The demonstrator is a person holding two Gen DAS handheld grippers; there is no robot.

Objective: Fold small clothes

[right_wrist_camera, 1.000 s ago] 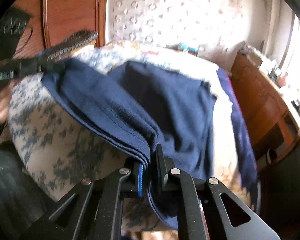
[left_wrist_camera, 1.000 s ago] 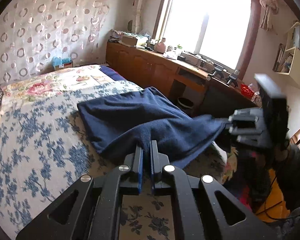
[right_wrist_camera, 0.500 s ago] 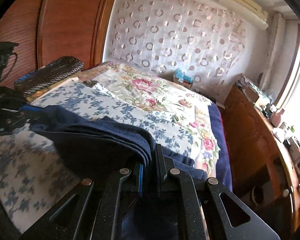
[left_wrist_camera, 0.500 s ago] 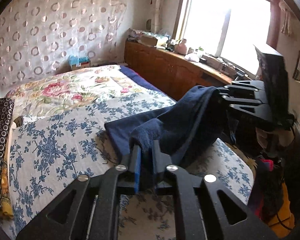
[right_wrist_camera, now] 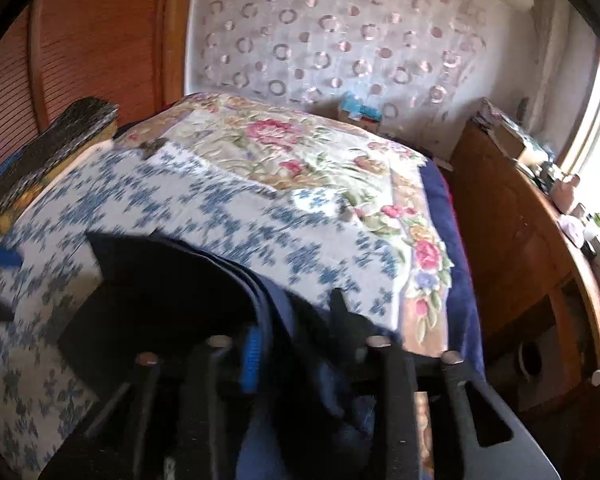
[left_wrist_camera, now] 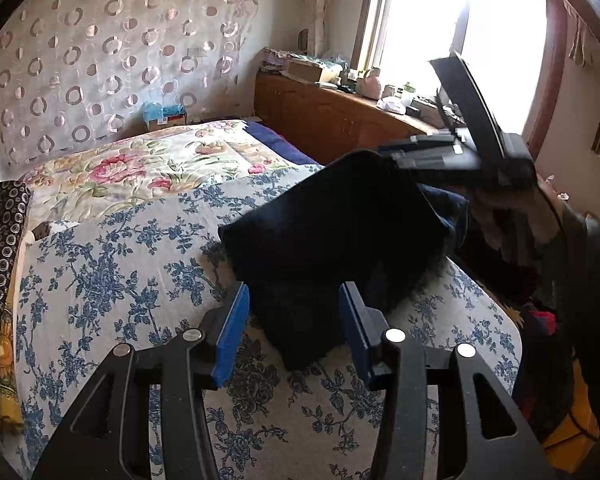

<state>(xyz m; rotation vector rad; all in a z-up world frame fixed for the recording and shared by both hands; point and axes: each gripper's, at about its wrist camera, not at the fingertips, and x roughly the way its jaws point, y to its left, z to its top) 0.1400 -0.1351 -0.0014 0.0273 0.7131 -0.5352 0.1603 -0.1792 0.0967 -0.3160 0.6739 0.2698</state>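
A dark navy garment (left_wrist_camera: 332, 232) lies folded over on the blue-flowered quilt (left_wrist_camera: 120, 260). My left gripper (left_wrist_camera: 293, 300) is low over its near end. Its jaws are opening, and the blue pads (left_wrist_camera: 232, 328) stand apart on either side of the cloth without pressing it. My right gripper (left_wrist_camera: 396, 156) hangs above the garment's far raised edge. In the blurred right wrist view the right gripper (right_wrist_camera: 296, 332) has its jaws opening too. The navy cloth (right_wrist_camera: 172, 280) still drapes loosely between them.
A floral blanket (left_wrist_camera: 140, 168) covers the far half of the bed. A dark patterned cloth (left_wrist_camera: 0, 240) lies along the left edge. A wooden cabinet (left_wrist_camera: 340, 120) with clutter runs under the window. A person's sleeve (left_wrist_camera: 580, 280) is at the right, beyond the bed's corner.
Both grippers were shut on the garment's corners and now stand open. The right gripper swung up and across the bed, bringing its edge over the cloth. The left one shifted a little.
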